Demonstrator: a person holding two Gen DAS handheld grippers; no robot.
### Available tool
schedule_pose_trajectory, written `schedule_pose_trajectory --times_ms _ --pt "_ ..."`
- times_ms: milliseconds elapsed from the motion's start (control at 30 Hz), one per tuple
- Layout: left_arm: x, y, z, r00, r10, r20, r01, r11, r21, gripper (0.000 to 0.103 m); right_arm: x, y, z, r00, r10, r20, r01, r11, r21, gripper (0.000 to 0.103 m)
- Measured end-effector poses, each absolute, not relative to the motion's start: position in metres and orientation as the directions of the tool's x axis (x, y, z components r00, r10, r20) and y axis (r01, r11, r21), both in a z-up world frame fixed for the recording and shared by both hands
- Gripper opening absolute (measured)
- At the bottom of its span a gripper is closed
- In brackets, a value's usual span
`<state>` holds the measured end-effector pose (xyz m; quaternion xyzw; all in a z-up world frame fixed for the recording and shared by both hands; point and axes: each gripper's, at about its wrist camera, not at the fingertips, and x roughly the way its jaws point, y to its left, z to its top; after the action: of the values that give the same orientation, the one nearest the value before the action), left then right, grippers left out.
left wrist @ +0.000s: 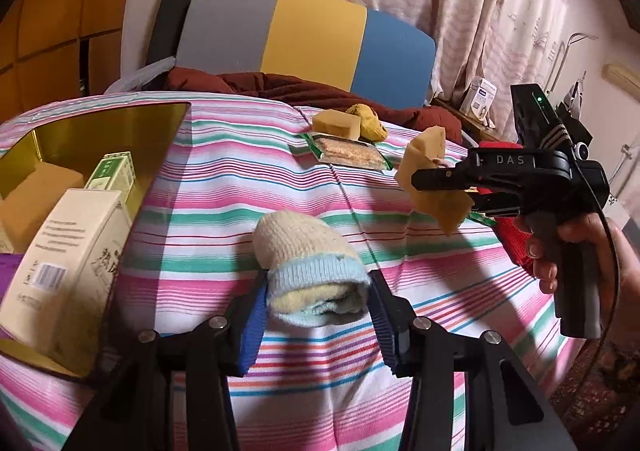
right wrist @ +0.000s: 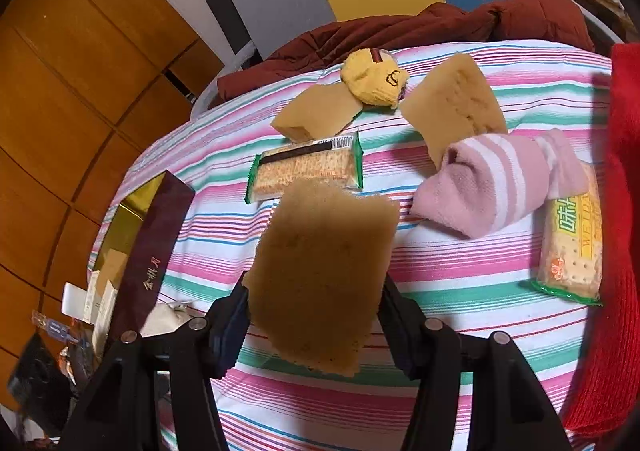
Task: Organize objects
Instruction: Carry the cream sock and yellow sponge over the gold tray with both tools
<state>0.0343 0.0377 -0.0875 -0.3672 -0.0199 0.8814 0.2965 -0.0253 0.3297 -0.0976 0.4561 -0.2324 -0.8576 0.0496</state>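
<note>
Tan sponge point(right wrist: 324, 275) gripped between pads of right claw point(right wrist: 316, 315), lifted clear of striped cloth point(right wrist: 460, 271) on desk; same sponge seen from left view point(left wrist: 434, 187). Rolled cream-and-blue sock point(left wrist: 312, 271) pinched in left claw point(left wrist: 318, 315), resting on cloth. Gold-lined box point(left wrist: 100, 123) at left already loaded with cartons point(left wrist: 72, 263). Left to sort, by judgement: two sponges point(right wrist: 456, 103), yellow sock point(right wrist: 374, 85), pink sock point(right wrist: 492, 183), two cracker packs point(right wrist: 304, 169). Task judged roughly one-third done
</note>
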Motion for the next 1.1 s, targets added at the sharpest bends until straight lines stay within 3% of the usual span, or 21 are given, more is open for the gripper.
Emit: schedule_pose_trajectory --times_ms 600,1100 --pt "0.043 -0.002 -0.041 -0.581 0.613 -0.535 -0.479 -0.789 -0.384 0.046 -0.022 0.309 -0.086 -0.610 -0.322 -0.724 -0.036 -0.902 0.431 0.060" --pt "0.003 -0.093 -0.016 -0.711 0.492 -0.502 -0.329 -0.864 -0.380 0.047 -0.030 0.196 -0.048 -0.645 -0.458 -0.612 0.179 -0.869 0.461 0.060"
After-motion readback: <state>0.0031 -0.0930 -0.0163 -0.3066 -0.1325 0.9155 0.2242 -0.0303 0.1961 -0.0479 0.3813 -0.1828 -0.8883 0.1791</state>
